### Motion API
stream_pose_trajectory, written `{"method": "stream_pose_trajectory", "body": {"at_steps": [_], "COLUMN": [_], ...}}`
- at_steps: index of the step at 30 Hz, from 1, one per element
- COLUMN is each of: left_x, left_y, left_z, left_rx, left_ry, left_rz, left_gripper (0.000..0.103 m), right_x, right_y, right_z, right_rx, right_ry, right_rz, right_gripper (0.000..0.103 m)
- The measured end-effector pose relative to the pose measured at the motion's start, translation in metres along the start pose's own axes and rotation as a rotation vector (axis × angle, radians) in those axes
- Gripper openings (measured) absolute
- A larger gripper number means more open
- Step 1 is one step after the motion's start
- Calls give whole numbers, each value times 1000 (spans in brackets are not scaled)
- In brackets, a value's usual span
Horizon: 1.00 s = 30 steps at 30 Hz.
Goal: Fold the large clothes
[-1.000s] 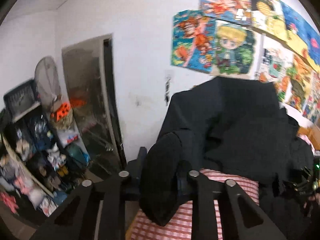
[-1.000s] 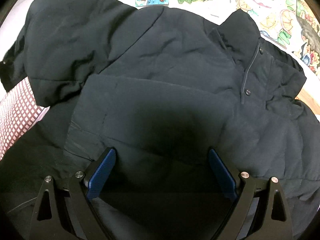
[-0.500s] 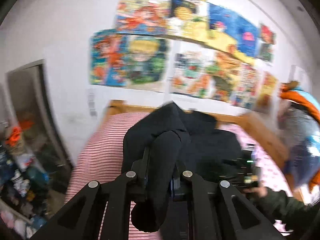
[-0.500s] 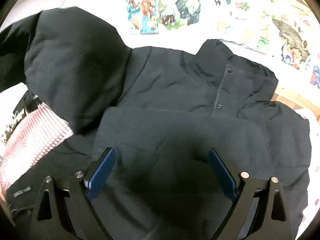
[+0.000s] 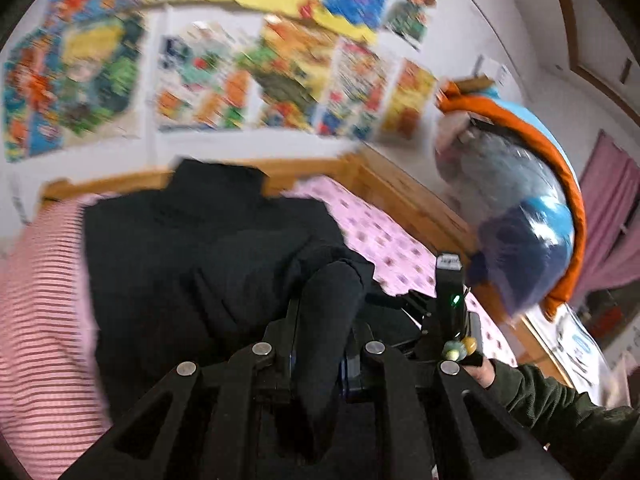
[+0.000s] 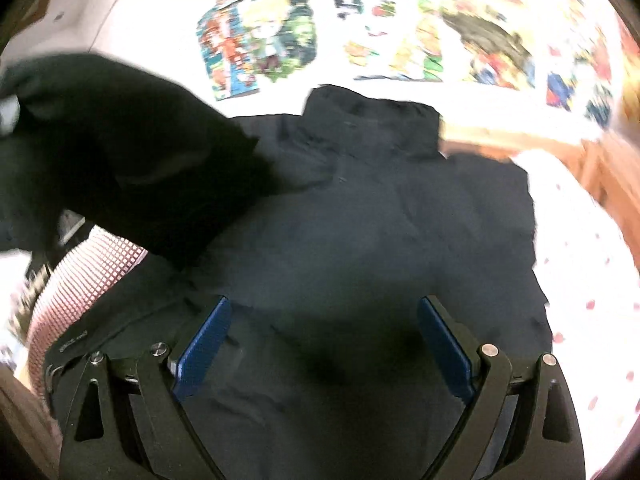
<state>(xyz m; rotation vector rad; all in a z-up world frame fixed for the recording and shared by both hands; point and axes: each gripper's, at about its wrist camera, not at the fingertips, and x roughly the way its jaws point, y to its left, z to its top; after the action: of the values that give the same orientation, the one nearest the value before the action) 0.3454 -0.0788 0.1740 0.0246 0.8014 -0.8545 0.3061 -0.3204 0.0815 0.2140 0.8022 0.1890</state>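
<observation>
Left gripper (image 5: 320,320) fingers clamped on a black sleeve (image 5: 332,300) of the dark padded jacket (image 6: 360,240), lifted above it. Jacket lies spread on the wooden-framed bed (image 5: 404,196) with its pink patterned sheet (image 5: 384,240). Right gripper (image 6: 320,340) blue-padded fingers wide apart, over the jacket body, gripping nothing.

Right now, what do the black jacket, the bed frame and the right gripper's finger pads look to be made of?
Black jacket: matte woven shell, probably padded synthetic; soft puffy creases, no sheen. Bed frame: varnished light wood, judging by its warm orange-brown tone; blur hides any grain. Pads on the right gripper: blue, finely textured, likely rubber or plastic.
</observation>
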Motion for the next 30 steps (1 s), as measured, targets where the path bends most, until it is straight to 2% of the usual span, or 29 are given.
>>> {"method": "stream_pose_trajectory", "body": {"at_steps": [5, 9, 14, 17, 18, 19, 20, 21, 22, 24, 26, 30], "left_x": [61, 102, 125, 128, 127, 127, 124, 120, 116, 110, 105, 96], "left_y": [-20, -28, -17, -9, -6, -3, 2, 9, 15, 27, 40, 66], "left_z": [-10, -17, -21, -23, -23, -23, -24, -24, -25, -26, -29, -38], "left_rx": [6, 54, 40, 28, 23, 18, 5, -23, -49, -78, -81, -96], "left_ry": [89, 121, 159, 154, 145, 138, 122, 88, 52, 16, -1, -34], "left_rz": [-83, -127, -158, -166, -170, -172, -167, -153, -144, -117, -21, 104], "left_gripper": [17, 22, 28, 30, 34, 48, 60, 82, 86, 88, 88, 89], "right_x": [-17, -14, -5, 1, 2, 5, 9, 10, 15, 24, 36, 45], "right_y": [-45, -55, -57, -55, -53, -51, -50, -49, -48, -49, -59, -81], "right_z": [-27, -46, -66, -73, -74, -74, -74, -76, -76, -75, -75, -74], "right_rx": [134, 134, 130, 153, 154, 154, 155, 156, 161, 183, 255, 432], "right_ry": [21, 48, 89, 96, 94, 92, 93, 94, 102, 126, 142, 116], "right_rz": [64, 102, 216, 281, 290, 297, 296, 294, 284, 219, 151, 177], "right_gripper": [91, 91, 91, 91, 91, 91, 91, 91, 91, 91, 91, 91]}}
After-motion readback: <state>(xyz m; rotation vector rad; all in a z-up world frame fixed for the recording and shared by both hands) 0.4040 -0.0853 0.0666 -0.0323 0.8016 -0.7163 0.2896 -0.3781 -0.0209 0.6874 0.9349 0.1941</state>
